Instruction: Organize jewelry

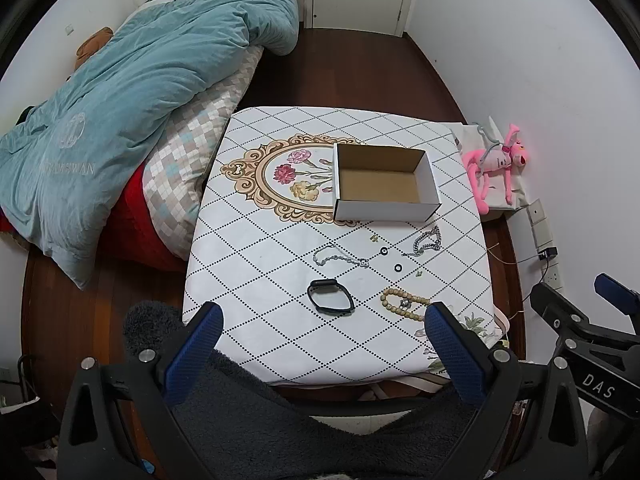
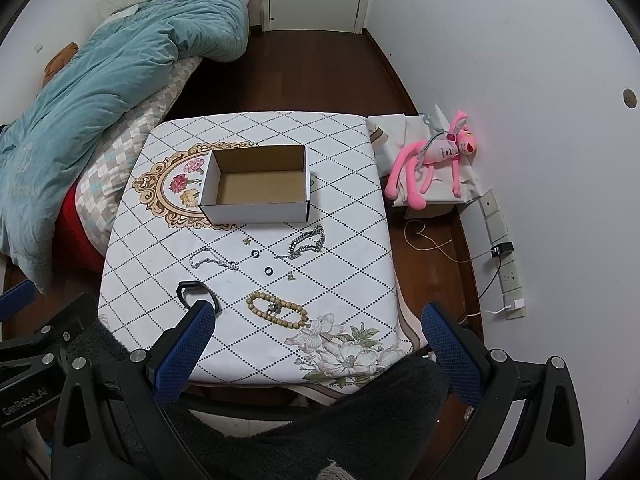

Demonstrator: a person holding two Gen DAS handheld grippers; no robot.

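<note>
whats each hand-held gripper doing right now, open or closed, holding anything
Left hand-held gripper: open, holding nothing, held above the table's near edge.
Right hand-held gripper: open, holding nothing, also above the near edge.

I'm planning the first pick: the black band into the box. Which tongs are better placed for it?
Left, probably. The black band lies centered just ahead of the open left tongs. For the right tongs it sits off to the side, partly behind one finger. The box is empty.
</note>
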